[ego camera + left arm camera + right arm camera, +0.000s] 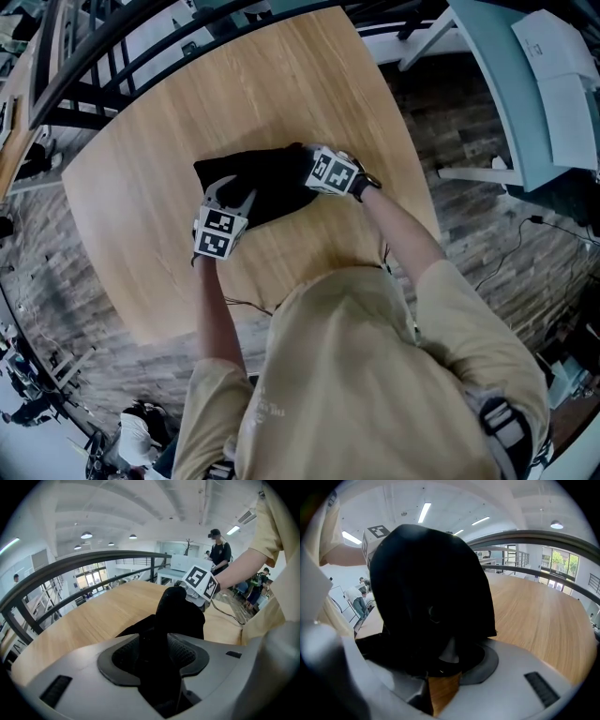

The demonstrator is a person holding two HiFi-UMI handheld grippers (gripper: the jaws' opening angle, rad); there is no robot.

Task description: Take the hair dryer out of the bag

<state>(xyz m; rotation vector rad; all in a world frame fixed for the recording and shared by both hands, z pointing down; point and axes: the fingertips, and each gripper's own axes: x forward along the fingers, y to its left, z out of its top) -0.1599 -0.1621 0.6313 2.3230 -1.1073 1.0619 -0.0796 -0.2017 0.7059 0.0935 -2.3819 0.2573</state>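
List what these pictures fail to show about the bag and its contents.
- Hair dryer: in no view; the black bag on the table hides whatever is inside.
- Bag opening: head view, too dark to find; the right tongs cover one end.
- Left tongs: left gripper view, dark fabric fills the gap, so whether the pads press cannot be told.
- Right gripper view: bag fabric blocks most of it.

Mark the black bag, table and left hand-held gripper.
black bag [267,187]: head view, fabric middle.
table [309,84]: head view, bare top.
left hand-held gripper [156,644]: left gripper view, between fingertips.
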